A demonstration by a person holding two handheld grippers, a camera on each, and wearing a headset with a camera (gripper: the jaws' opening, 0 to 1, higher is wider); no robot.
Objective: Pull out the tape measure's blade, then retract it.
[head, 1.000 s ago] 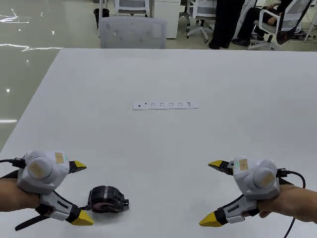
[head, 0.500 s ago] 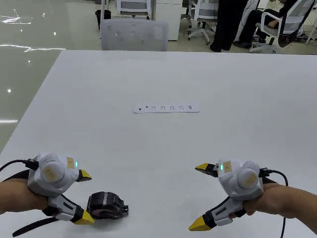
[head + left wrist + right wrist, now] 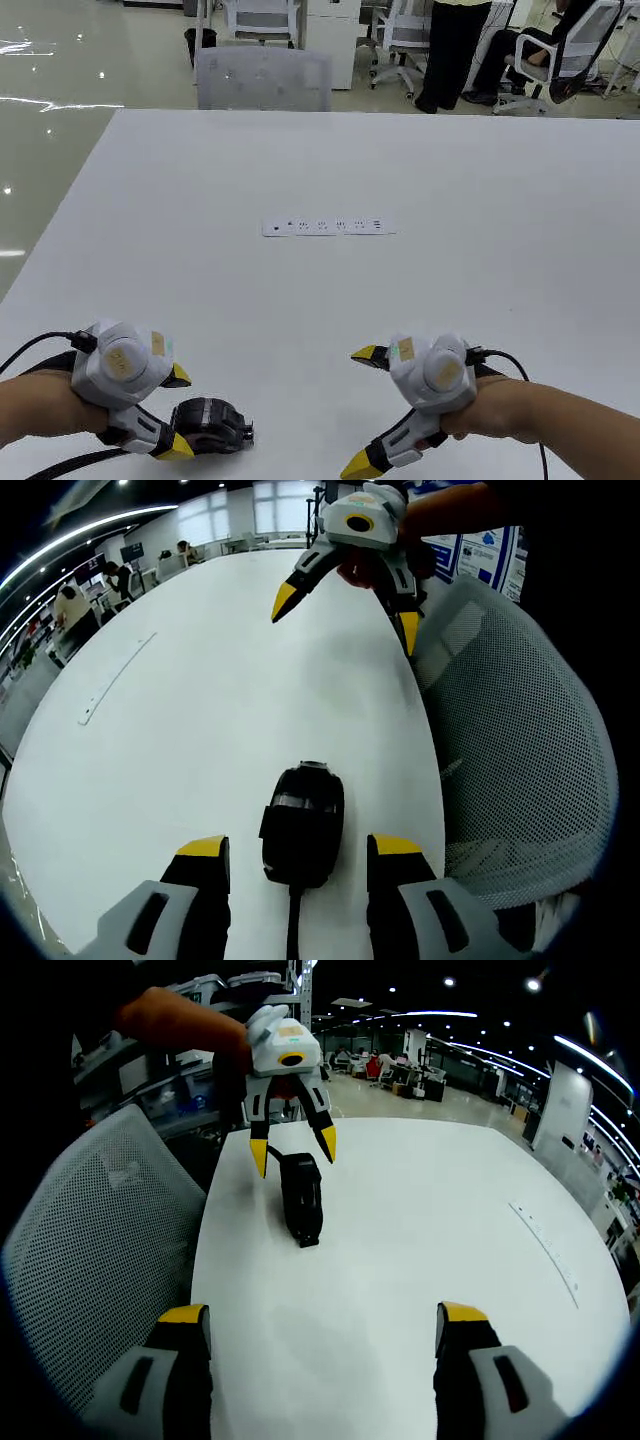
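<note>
Left gripper [image 3: 300, 846] jaws apart, straddling the tape measure [image 3: 303, 820]. A gap shows on each side in the left gripper view, so there's no grip on it. Tape measure is black, lying on the white table [image 3: 400, 170] near the front edge at the person's left, body pointing away along the jaws, with a thin dark cord trailing from its near end back between them. No blade seen drawn out. Right gripper [image 3: 358, 410] jaws spread wide, holding nothing, hovering over bare table well apart from the tape measure and facing it; in the right gripper view the tape measure sits just under the left gripper's yellow tips. White power strip [image 3: 328, 227] flat mid-table, far from both. Grey mesh chair [image 3: 520, 740] just beside the near table edge. Another grey chair [image 3: 262, 78] behind the far edge.
</note>
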